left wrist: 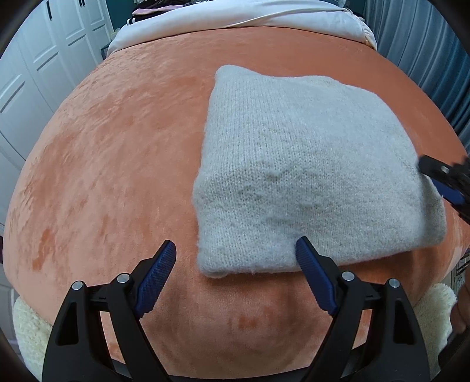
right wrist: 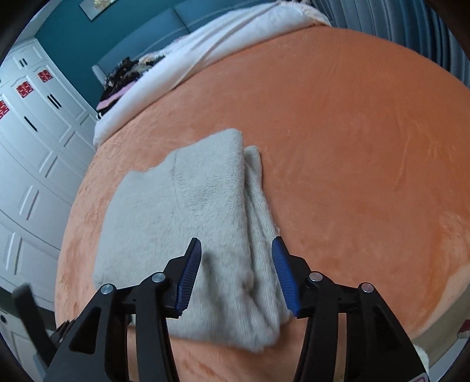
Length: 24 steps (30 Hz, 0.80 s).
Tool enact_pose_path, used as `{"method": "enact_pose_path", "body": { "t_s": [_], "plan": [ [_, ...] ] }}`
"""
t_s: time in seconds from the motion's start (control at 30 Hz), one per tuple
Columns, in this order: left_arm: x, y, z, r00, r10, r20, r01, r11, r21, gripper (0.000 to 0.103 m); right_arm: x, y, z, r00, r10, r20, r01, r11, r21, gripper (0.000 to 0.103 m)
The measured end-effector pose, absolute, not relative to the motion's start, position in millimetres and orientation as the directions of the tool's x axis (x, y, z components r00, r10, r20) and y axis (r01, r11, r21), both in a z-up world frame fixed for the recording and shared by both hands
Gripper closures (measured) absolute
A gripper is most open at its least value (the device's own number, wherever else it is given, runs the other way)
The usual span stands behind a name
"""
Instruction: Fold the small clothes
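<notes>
A folded light grey knit garment (left wrist: 302,173) lies on the orange plush bed cover (left wrist: 111,164). My left gripper (left wrist: 235,249) is open and empty, just above the garment's near left corner, its right finger over the near edge. My right gripper (right wrist: 236,249) is open and empty, over the garment (right wrist: 188,211) near its right folded edge, where stacked layers show. The right gripper also shows in the left wrist view (left wrist: 446,182) at the garment's right edge.
White bedding (left wrist: 241,23) is bunched at the bed's far end. White wardrobe doors (right wrist: 26,164) stand to the left, grey curtains (left wrist: 420,53) to the right. A cream fleece (left wrist: 29,332) hangs at the bed's near edge.
</notes>
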<state>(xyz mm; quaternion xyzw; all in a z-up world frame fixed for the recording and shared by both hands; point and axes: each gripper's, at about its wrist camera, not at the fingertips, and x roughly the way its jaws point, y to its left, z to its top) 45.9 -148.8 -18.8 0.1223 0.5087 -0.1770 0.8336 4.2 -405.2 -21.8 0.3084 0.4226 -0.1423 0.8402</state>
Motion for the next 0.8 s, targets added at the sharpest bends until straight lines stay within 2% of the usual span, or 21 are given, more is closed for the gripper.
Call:
{"method": "enact_pose_path", "body": {
  "t_s": [0.03,0.07,0.1,0.13,0.27,0.3,0.37,0.47,0.6,0.67,0.7,0.77,0.8],
  "plan": [
    [45.4,-147.4,-18.5,0.414,-0.172,-0.894,0.424,0.905,0.022,0.021,11.5,-405.0,-26.8,0.589,0.033,-0.808,0.499,0.771,0.395,0.053],
    [44.3,-144.4,-18.7,0.406,-0.177,-0.896,0.430,0.903,0.017,0.021,16.6,-404.0,-28.6,0.577,0.033,-0.816,0.498,0.778,0.384,0.061],
    [42.8,-141.3,-19.7,0.402,-0.179,-0.898,0.436,0.900,0.016,0.021,21.8,-401.5,-27.3,0.574,0.047,-0.817,0.479,0.791,0.381,0.090],
    [41.3,-138.6,-21.3,0.402,-0.172,-0.899,0.442,0.897,0.026,0.021,23.0,-399.2,-18.4,0.588,0.058,-0.807,0.456,0.800,0.390,0.091],
    [42.9,-126.2,-31.7,0.406,-0.129,-0.905,0.438,0.896,0.069,0.021,-0.7,-402.6,47.9,0.776,0.100,-0.623,0.330,0.776,0.537,0.095],
    [44.7,-123.6,-33.9,0.400,-0.132,-0.907,0.433,0.899,0.060,0.021,-4.6,-406.6,50.5,0.790,0.112,-0.603,0.320,0.764,0.560,0.095],
    [47.7,-121.5,-37.1,0.397,-0.129,-0.909,0.421,0.905,0.055,0.021,-2.6,-414.6,33.8,0.754,0.091,-0.650,0.366,0.764,0.532,0.095],
    [52.6,-121.4,-39.8,0.393,-0.132,-0.910,0.407,0.913,0.043,0.021,13.8,-421.8,-38.0,0.543,0.056,-0.838,0.489,0.790,0.370,0.094],
    [55.9,-119.2,-35.7,0.414,-0.138,-0.900,0.396,0.917,0.041,0.021,-16.7,-412.9,-14.9,0.643,0.057,-0.764,0.473,0.755,0.454,0.077],
    [59.6,-116.1,-36.2,0.413,-0.141,-0.899,0.386,0.922,0.033,0.022,-35.5,-405.1,-4.7,0.669,0.039,-0.742,0.474,0.747,0.467,0.054],
    [62.0,-115.2,-37.6,0.408,-0.144,-0.902,0.381,0.924,0.025,0.024,-43.3,-399.8,-5.8,0.668,0.045,-0.743,0.473,0.746,0.470,0.049],
    [66.3,-115.6,-40.2,0.391,-0.160,-0.907,0.383,0.924,0.002,0.034,-46.1,-390.4,-22.3,0.624,0.061,-0.779,0.489,0.747,0.450,0.048],
    [66.4,-116.7,-41.0,0.382,-0.171,-0.908,0.388,0.921,-0.010,0.044,-40.8,-385.5,-36.4,0.578,0.067,-0.814,0.499,0.760,0.417,0.054]
  ]
}}
